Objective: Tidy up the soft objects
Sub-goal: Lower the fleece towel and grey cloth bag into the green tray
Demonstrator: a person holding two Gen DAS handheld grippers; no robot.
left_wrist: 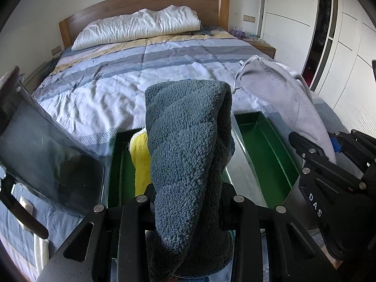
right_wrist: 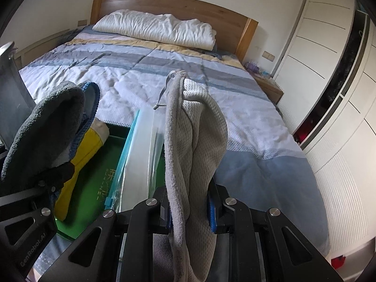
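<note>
My left gripper (left_wrist: 188,202) is shut on a fluffy blue-grey towel (left_wrist: 188,145), which stands up between the fingers over a green box (left_wrist: 265,155). A yellow cloth (left_wrist: 141,159) lies in the box's left part. My right gripper (right_wrist: 188,209) is shut on a light grey mesh-lined garment (right_wrist: 195,141), held up beside the box. The right gripper (left_wrist: 329,178) shows at the right of the left wrist view with the garment (left_wrist: 289,98). The left gripper (right_wrist: 47,183) with the towel (right_wrist: 44,127) shows at the left of the right wrist view, above the yellow cloth (right_wrist: 80,162).
The green box (right_wrist: 98,181) rests at the foot of a bed with a striped blue and white quilt (left_wrist: 131,70). A clear zip bag with a blue slider (right_wrist: 138,155) stands in the box. A white pillow (left_wrist: 138,28) lies by the wooden headboard. White wardrobes (right_wrist: 329,70) stand at the right.
</note>
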